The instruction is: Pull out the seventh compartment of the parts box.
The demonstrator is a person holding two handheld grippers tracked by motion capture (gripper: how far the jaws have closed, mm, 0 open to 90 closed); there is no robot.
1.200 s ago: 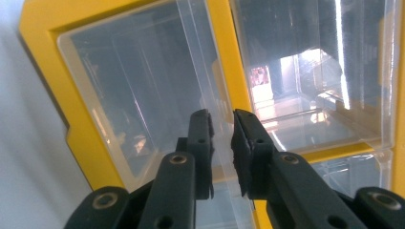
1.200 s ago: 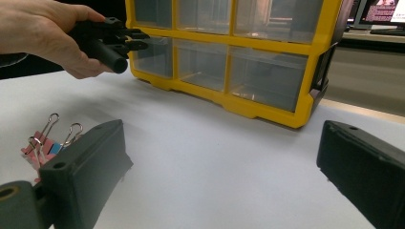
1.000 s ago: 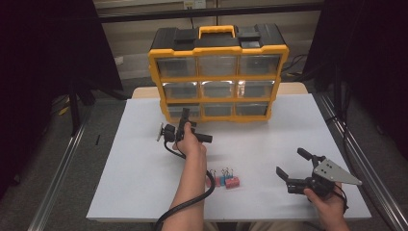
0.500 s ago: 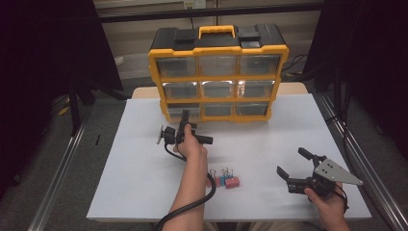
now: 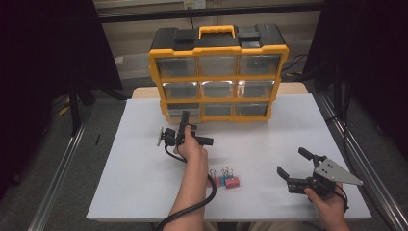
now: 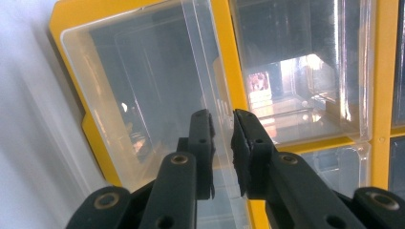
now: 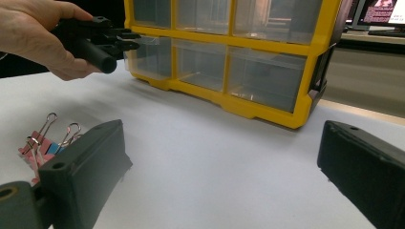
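A yellow and black organizer (image 5: 219, 45) with clear drawers stands upright at the back of the white table. My left gripper (image 5: 185, 116) reaches its bottom-left drawer (image 5: 191, 111). In the left gripper view the jaws (image 6: 222, 119) are nearly together, pinching the clear front lip of that drawer (image 6: 143, 86). In the right gripper view the drawer (image 7: 150, 57) stands slightly out from the frame, with the left gripper (image 7: 133, 40) at it. My right gripper (image 5: 290, 161) rests at the table's near right, open and with nothing between its jaws (image 7: 222, 133).
A small heap of pink and blue binder clips (image 5: 223, 179) lies near the front edge between the two hands, and sits left of my right jaw (image 7: 45, 138). White table (image 5: 269, 139) surface spreads in front of the organizer. Dark curtains flank the table.
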